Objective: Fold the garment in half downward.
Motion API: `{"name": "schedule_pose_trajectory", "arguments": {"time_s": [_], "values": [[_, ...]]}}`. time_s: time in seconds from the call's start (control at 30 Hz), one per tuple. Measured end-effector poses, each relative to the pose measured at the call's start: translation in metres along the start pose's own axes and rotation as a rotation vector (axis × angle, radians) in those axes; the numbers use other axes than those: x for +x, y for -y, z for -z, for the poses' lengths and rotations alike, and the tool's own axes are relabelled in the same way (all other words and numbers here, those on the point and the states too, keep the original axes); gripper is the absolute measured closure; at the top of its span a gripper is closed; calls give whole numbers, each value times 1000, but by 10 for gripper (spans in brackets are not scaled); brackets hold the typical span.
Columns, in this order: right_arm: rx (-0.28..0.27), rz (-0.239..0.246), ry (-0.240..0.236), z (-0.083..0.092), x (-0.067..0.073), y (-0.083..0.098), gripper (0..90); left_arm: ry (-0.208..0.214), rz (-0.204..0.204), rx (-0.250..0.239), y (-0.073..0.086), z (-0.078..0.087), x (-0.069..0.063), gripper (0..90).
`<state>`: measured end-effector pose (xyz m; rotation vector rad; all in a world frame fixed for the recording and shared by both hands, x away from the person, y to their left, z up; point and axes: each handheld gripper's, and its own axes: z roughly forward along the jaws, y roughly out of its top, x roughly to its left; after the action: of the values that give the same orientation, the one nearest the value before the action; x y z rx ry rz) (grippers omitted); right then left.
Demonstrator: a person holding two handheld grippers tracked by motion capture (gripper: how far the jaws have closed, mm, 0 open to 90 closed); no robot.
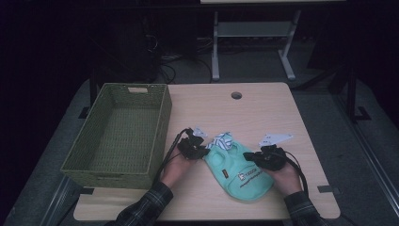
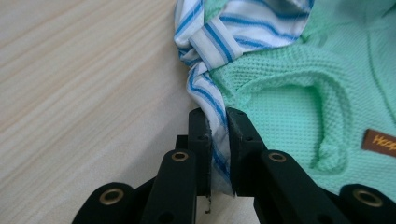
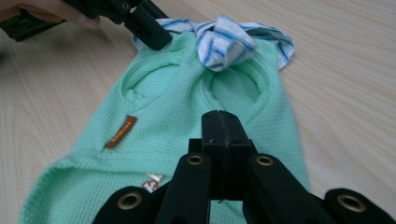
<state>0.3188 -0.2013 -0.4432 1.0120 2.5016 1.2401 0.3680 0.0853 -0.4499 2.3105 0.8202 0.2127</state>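
A: You stood at a pale wooden table [image 1: 263,108] with a woven green basket [image 1: 120,132] at its left. Between your hands, near the front edge, lay a small mint-green garment [image 1: 237,172] of waffle-knit cloth, flat, with a blue-and-white striped collar [image 1: 223,140] bunched at its far end.

B: And the garment close up?

A: From the right gripper view you saw two rounded openings cut below the striped collar [image 3: 224,42], and the knit spreading wide toward you.

B: What did your grippers do?

A: Your left gripper [image 2: 217,121] was clamped on the striped edge; the cloth ran down between the two black pads, pinched tight. Your right gripper [image 3: 220,128] had its jaws pressed together above the garment's middle; whether any knit was caught between them you could not tell from that angle.

B: Any writing?

A: A small brown label [image 3: 121,131] sat sewn into the green knit. In the left gripper view that brown label [image 2: 379,142] showed gold letters starting "Hoop", the rest cut off. From above, a pale patch [image 1: 245,176] carried dark print too small to read.
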Motion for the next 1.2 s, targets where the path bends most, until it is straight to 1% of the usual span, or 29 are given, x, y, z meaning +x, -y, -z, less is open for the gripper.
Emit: {"name": "schedule_pose_trajectory", "arguments": {"time_s": [0.1,0.17,0.23,0.33,0.37,0.4,0.47,0.5,0.53,0.57,0.7,0.8,0.83,0.87,1.07,1.1,1.13,1.17,1.2], "values": [[4,11,-9,-4,4,-2,898,2,10,-24,-2,4,0,808],[8,6,-19,-8,6,-5,898,4,15,-35,-3,6,-1,808],[7,12,-26,-12,8,-7,898,5,13,-42,-4,8,-1,808],[20,11,-33,-20,10,-9,898,10,15,-54,-6,10,-2,808],[21,21,-36,-23,9,-9,898,12,19,-61,-6,11,-2,808],[31,13,-40,-27,11,-10,898,12,21,-65,-7,11,-3,808],[33,26,-44,-31,11,-10,898,12,15,-72,-8,13,-3,809],[44,20,-43,-34,12,-10,898,14,21,-79,-8,14,-3,809],[48,20,-44,-36,12,-10,898,15,14,-81,-9,15,-3,809],[52,23,-46,-39,11,-10,898,14,15,-88,-9,16,-4,809],[69,13,-42,-46,9,-9,899,17,9,-109,-13,21,-5,810],[87,15,-43,-52,9,-8,898,23,4,-133,-16,26,-7,811],[92,26,-44,-54,8,-8,899,26,-1,-140,-17,27,-8,811],[96,20,-42,-56,9,-8,899,27,-1,-148,-18,29,-9,812],[89,38,-27,-62,9,-13,900,33,-29,-205,-25,42,-12,817],[86,40,-23,-64,9,-14,900,35,-27,-216,-27,44,-13,818],[81,53,-21,-65,9,-15,900,37,-37,-221,-28,48,-13,819],[79,49,-18,-66,9,-16,900,40,-33,-233,-30,50,-14,820],[76,50,-16,-67,9,-16,900,42,-40,-239,-31,52,-15,821]]}}
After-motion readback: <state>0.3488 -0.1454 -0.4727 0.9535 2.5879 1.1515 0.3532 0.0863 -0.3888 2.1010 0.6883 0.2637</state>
